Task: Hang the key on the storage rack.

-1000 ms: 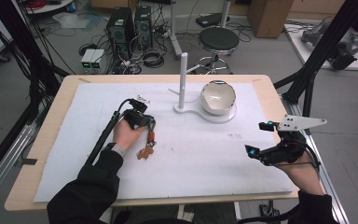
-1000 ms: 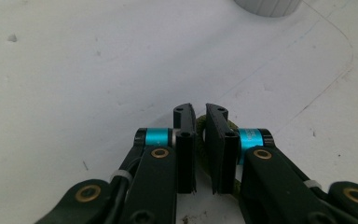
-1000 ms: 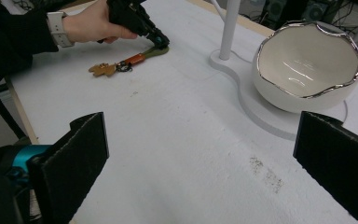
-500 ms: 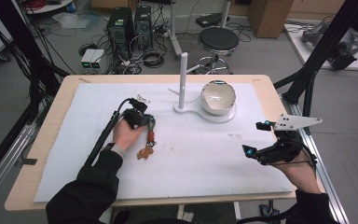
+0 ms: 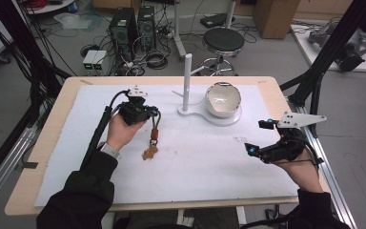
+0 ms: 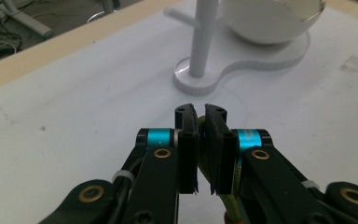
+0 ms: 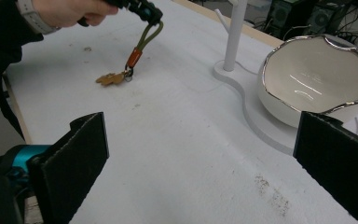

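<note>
The right gripper (image 5: 256, 137) sits nearest the person, in front of and to the right of the white stand (image 5: 209, 113); its flat black jaws, faced with matte pads, are spread wide and hold nothing. The left gripper (image 5: 153, 113) is to the left of the stand, jaws pinched on the olive fabric loop of a keychain (image 5: 152, 138). The loop hangs down through an orange collar to a tan flat charm resting on the white-covered tabletop (image 5: 195, 167). The stand has a slim upright post and a rounded flat base carrying a glossy white bowl (image 5: 223, 99) with a wavy silver rim.
</note>
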The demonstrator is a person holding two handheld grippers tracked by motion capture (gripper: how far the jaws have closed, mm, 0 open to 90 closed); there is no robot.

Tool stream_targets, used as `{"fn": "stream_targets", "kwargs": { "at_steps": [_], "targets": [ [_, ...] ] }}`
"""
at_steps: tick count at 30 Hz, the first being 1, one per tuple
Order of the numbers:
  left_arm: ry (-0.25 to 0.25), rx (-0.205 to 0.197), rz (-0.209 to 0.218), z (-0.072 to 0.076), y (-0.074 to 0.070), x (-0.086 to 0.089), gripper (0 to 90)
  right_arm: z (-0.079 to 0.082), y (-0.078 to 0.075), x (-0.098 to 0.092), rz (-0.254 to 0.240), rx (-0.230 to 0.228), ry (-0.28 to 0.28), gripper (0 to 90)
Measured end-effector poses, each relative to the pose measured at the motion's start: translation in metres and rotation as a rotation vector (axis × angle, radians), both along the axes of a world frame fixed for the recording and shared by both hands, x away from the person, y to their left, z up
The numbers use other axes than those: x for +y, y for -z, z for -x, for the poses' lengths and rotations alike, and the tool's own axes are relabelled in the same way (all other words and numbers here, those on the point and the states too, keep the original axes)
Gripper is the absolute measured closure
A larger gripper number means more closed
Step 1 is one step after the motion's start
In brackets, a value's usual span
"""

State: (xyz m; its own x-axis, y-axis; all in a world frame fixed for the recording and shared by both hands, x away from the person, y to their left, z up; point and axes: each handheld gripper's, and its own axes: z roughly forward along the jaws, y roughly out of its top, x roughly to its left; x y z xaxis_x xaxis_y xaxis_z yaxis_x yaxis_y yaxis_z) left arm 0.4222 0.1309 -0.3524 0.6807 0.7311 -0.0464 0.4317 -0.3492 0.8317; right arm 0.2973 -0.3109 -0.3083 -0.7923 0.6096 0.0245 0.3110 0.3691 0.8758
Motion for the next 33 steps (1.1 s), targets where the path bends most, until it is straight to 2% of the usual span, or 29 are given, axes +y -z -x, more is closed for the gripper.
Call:
{"fn": "stream_targets", "kwargs": {
  "at_steps": [8, 10, 13, 20, 24, 27, 33],
  "targets": [
    [0.035, -0.077, 0.019, 0.012, -0.049, -0.005, 83.6, -0.004, 0.002, 0.000, 0.012, 0.006, -0.014, 2.5],
    [0.040, -0.088, 0.035, 0.013, -0.058, -0.006, 83.6, -0.004, 0.001, 0.000, 0.008, 0.008, -0.015, 2.5],
    [0.047, -0.099, 0.035, 0.011, -0.066, -0.008, 83.6, -0.003, 0.000, -0.001, 0.001, 0.009, -0.011, 2.5],
    [0.056, -0.089, 0.042, 0.003, -0.070, -0.021, 83.6, -0.003, 0.001, 0.000, 0.001, 0.010, -0.013, 2.5],
    [0.073, -0.076, 0.029, -0.004, -0.067, -0.040, 83.6, -0.003, 0.002, 0.000, 0.002, 0.015, -0.014, 2.5],
    [0.086, -0.066, 0.038, -0.008, -0.066, -0.054, 83.6, -0.002, 0.001, -0.001, 0.000, 0.013, -0.012, 2.5],
    [0.094, -0.072, 0.038, -0.018, -0.070, -0.079, 83.6, -0.002, 0.001, -0.003, -0.005, 0.008, -0.012, 2.5]
  ]
}}
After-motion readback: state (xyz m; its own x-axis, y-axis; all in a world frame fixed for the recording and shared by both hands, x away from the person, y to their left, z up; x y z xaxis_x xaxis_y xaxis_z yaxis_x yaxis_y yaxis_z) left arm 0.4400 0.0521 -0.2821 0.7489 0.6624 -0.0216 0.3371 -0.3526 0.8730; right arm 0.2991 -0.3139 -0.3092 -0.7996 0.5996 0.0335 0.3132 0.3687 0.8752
